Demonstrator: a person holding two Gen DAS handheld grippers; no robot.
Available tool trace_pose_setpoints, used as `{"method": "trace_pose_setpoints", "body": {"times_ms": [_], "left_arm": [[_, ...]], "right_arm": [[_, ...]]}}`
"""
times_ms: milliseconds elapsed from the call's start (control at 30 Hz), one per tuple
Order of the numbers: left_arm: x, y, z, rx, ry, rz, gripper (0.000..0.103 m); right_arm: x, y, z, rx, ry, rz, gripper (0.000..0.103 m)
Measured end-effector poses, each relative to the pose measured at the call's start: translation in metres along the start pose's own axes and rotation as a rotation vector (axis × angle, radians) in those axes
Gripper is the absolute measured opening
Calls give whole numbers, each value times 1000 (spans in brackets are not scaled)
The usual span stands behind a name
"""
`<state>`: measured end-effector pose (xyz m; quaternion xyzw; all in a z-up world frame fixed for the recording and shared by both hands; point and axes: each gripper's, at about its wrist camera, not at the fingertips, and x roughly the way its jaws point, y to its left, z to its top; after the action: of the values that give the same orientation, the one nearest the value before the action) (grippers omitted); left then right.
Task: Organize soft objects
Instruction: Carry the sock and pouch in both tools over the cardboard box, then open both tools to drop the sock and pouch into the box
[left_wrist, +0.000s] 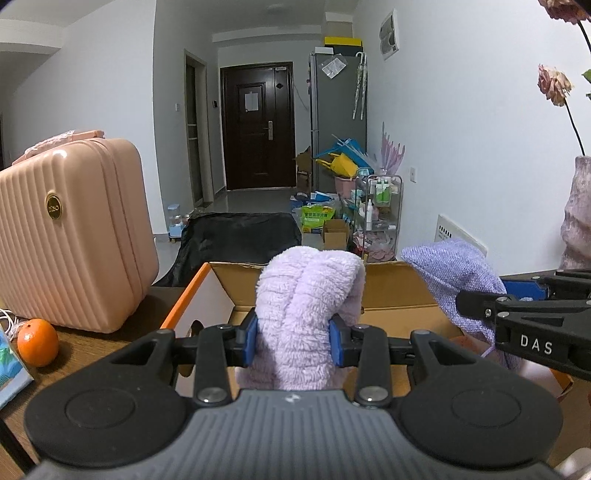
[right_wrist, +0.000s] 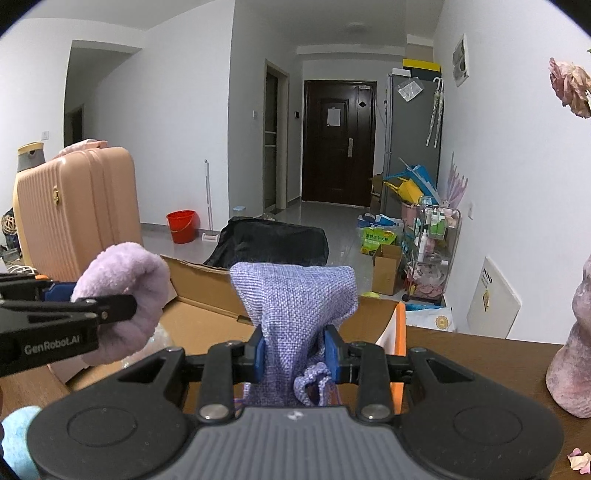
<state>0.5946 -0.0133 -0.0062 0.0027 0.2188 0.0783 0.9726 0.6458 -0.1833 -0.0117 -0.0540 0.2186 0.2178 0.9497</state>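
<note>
My left gripper (left_wrist: 292, 341) is shut on a fluffy lilac towel roll (left_wrist: 306, 295), which stands up between the blue pads over the open cardboard box (left_wrist: 391, 288). My right gripper (right_wrist: 297, 354) is shut on a woven purple drawstring pouch (right_wrist: 295, 299), held over the same box (right_wrist: 207, 295). In the left wrist view the pouch (left_wrist: 454, 280) and the right gripper's black fingers (left_wrist: 480, 306) show at the right. From the right wrist view, the towel roll (right_wrist: 125, 295) and the left gripper's fingers (right_wrist: 110, 308) appear at the left. The box's inside is mostly hidden.
A pink ribbed suitcase (left_wrist: 70, 232) stands left of the box on the wooden table (left_wrist: 92, 347), with an orange (left_wrist: 37, 341) in front of it. A pinkish vase (right_wrist: 572, 354) with dried flowers stands at the right. A black chair back (left_wrist: 240, 236) lies beyond the box.
</note>
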Motion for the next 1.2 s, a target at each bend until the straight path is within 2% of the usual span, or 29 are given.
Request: {"method": "trace_pose_setpoints", "body": {"times_ms": [33, 133, 167, 233, 267, 300, 333, 400, 667, 1200], "left_arm": [[0, -1, -1, 1, -1, 2, 38], [0, -1, 0, -14, -8, -10, 47], [-1, -1, -1, -20, -9, -8, 52], [-2, 1, 0, -28, -15, -4, 71], [-3, 3, 0, -35, -17, 0, 87], [-4, 4, -1, -44, -20, 12, 97], [-5, 6, -1, -52, -28, 28, 102], [-7, 9, -1, -68, -42, 65, 103], [0, 17, -1, -98, -5, 92, 103], [-1, 14, -3, -85, -8, 97, 103]], "right_arm": [[0, 0, 0, 2, 0, 0, 32], [-1, -1, 2, 8, 4, -5, 45], [0, -2, 2, 7, 4, -8, 50], [1, -4, 2, 11, 9, -15, 67], [1, -4, 2, 12, 6, -22, 81], [1, -5, 2, 11, 2, -27, 90], [0, -5, 2, 11, -1, -29, 92], [0, -5, 2, 17, -4, -42, 103], [2, -6, 1, 16, 4, -53, 103], [-1, -8, -3, 17, -7, -75, 103]]}}
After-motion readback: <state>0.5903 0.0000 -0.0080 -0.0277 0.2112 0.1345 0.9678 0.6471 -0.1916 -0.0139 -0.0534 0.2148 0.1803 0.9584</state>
